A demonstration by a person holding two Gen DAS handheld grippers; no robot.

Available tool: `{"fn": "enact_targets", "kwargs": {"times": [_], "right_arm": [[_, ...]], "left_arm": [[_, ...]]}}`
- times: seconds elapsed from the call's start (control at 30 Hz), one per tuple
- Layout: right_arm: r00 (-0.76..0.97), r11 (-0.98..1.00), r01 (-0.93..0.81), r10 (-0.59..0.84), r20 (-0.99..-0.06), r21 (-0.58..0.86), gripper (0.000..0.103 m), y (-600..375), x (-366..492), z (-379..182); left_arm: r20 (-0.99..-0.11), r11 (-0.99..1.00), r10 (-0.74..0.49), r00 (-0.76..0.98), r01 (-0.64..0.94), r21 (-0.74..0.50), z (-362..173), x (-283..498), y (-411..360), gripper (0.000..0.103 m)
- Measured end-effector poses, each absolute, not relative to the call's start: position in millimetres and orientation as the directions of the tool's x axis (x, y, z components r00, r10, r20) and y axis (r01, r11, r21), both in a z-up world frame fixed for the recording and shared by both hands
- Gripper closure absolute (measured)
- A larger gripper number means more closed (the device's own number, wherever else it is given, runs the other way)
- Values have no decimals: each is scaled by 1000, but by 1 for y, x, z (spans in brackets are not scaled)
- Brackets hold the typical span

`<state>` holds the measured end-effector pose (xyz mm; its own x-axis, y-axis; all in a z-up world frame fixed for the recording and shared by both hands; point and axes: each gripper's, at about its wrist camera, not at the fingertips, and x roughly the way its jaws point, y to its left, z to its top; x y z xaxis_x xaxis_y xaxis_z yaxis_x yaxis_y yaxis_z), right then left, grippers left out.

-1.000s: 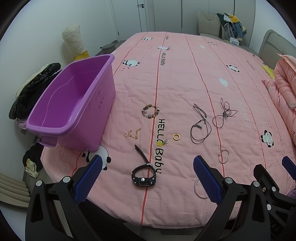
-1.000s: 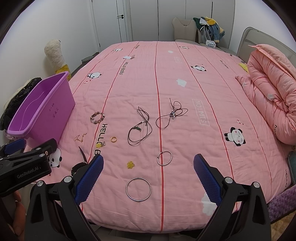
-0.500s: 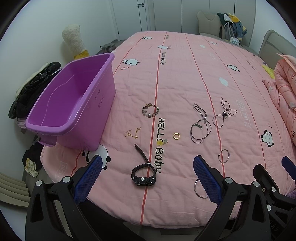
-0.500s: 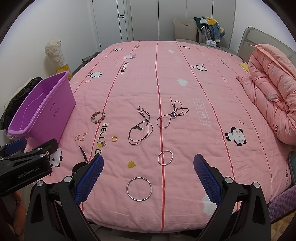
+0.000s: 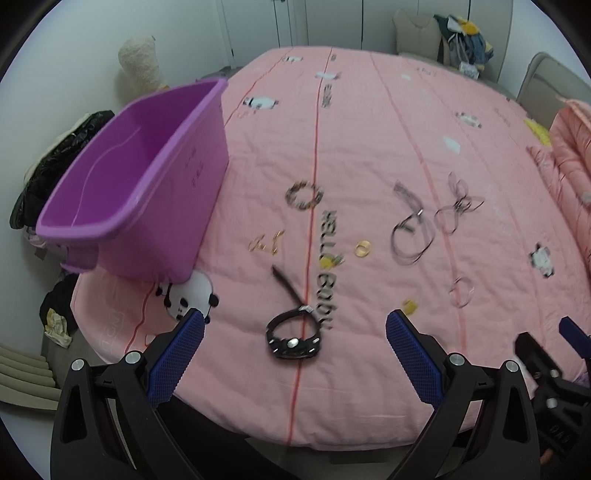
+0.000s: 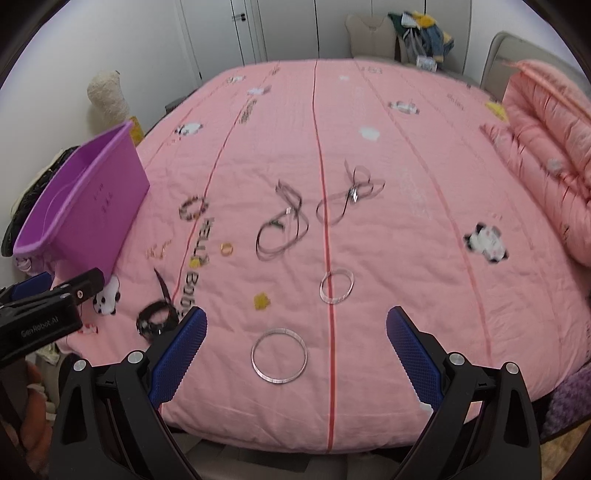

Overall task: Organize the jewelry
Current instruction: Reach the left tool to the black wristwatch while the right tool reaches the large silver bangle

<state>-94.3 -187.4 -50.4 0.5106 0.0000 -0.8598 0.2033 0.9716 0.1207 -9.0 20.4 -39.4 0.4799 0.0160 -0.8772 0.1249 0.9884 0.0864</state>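
Note:
Jewelry lies scattered on a pink bedspread. A black strap bracelet [image 5: 293,338] rests just ahead of my open left gripper [image 5: 293,354]. Beyond it lie a gold chain [image 5: 266,243], a beaded bracelet [image 5: 304,194], a gold ring [image 5: 362,248] and two black cord necklaces [image 5: 412,236]. An empty purple bin [image 5: 147,177] stands at the left on the bed. A large silver bangle [image 6: 279,356] lies between the fingers of my open right gripper [image 6: 293,354], and a smaller bangle [image 6: 337,287] sits further out. Both grippers hold nothing.
A folded pink quilt [image 6: 546,147] is piled at the right side of the bed. A chair with clothes [image 6: 417,33] stands behind the bed. Dark bags [image 5: 48,166] and a cream plush toy [image 5: 138,64] lie on the floor left of the bed.
Both grippers have moved forward and closer to the bed, so the jewelry looks larger and blurred. The strap bracelet and the large bangle now sit nearer the fingers.

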Motion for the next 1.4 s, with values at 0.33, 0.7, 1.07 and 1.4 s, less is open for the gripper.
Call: {"fn": "enact_targets", "kwargs": {"times": [0.33,0.7,1.07,1.4], "right_arm": [[424,972,169,79,-902,165,10,-185,-98,-117],[355,979,132,99,-930,155,10,-172,-91,-166],[313,988,107,74,-947,113,10,-161,-76,-198],[284,988,125,49,-957,88,10,-164,-63,-222]], "left_arm": [[-915,990,24,402,119,78,-109,-8,56,6],[-926,986,-35,375,163,29,-147,-1,54,6],[-918,971,-30,396,229,67,-166,-3,35,6],[-931,972,-8,365,222,79,-189,8,34,6]]}}
